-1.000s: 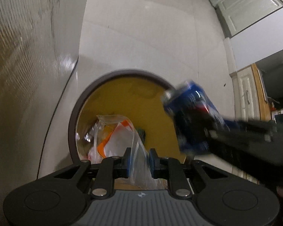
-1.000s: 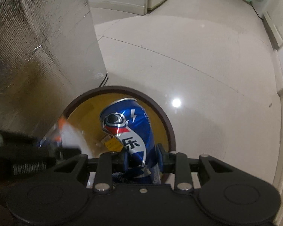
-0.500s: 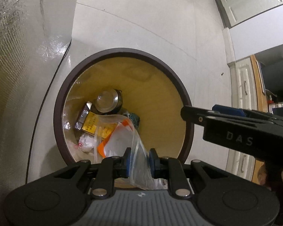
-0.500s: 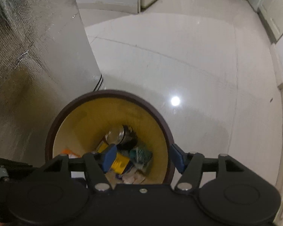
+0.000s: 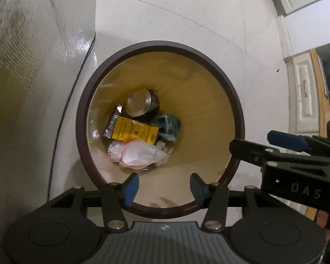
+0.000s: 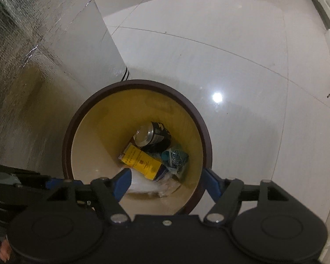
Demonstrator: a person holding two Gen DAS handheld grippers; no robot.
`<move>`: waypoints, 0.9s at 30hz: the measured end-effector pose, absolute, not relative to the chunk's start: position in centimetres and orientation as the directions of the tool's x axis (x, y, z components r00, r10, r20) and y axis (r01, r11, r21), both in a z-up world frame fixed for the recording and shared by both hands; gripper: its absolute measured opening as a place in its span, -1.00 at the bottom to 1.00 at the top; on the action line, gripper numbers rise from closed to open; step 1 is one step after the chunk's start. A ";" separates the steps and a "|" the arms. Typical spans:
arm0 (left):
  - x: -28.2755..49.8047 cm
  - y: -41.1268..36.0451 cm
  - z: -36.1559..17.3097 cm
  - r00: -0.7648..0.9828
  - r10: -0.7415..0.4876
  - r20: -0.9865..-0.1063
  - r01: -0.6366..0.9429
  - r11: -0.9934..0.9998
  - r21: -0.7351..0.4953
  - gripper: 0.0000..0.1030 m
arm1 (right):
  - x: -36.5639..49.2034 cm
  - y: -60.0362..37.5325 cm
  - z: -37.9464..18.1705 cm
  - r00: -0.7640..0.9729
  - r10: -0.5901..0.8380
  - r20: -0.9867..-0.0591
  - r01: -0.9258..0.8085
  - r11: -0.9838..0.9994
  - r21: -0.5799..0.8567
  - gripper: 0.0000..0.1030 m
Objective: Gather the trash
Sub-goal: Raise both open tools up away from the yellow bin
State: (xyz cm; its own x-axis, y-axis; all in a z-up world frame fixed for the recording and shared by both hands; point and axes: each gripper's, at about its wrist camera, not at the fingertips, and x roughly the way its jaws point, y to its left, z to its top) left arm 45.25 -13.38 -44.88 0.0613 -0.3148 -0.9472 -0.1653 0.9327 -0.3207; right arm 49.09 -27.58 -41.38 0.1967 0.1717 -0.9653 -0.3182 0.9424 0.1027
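Left wrist view: the left gripper (image 5: 162,186) is held over the round waste bin (image 5: 81,118), pointed steeply down; its jaws have just been opening and nothing is between them. At the bottom of the bin, a clear plastic bag (image 5: 138,154) is seen lying on the heap, beside a yellow packet (image 5: 135,132), a drink can (image 5: 143,105) on its side and a teal wrapper (image 5: 169,125). The right gripper (image 5: 283,140) is seen reaching in from the right edge, above the bin's rim, with nothing visible in it.

Right wrist view: the right gripper (image 6: 167,182) is shown over the same waste bin (image 6: 66,154), its jaws spread wide after just opening further, and empty. The drink can (image 6: 154,136), the yellow packet (image 6: 143,162), the teal wrapper (image 6: 176,158) and part of the clear plastic bag (image 6: 143,183) are seen below. A pale tiled floor (image 6: 209,55) surrounds the bin, and a foil-covered surface (image 6: 33,55) stands beside it.

Progress, as judged from the frames: both loads appear to have been dropped, and every piece of trash in view is already inside the bin. No litter is seen on the visible floor; whether more is left elsewhere cannot be told.
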 end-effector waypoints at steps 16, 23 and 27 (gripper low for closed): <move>45.5 -15.2 -41.2 0.048 -0.142 -0.989 -0.009 0.990 -0.142 0.99 | 47.7 -31.2 -40.4 0.215 0.205 -0.955 -0.220 0.963 0.157 0.87; 44.9 -14.4 -39.7 0.061 -0.098 -0.993 -0.024 0.995 -0.100 1.00 | 46.7 -32.8 -39.3 0.239 0.236 -0.942 -0.191 0.963 0.193 1.00; 44.3 -13.9 -38.1 0.091 -0.080 -0.993 -0.018 0.997 -0.082 1.00 | 45.8 -33.4 -38.2 0.257 0.234 -0.937 -0.197 0.963 0.187 1.00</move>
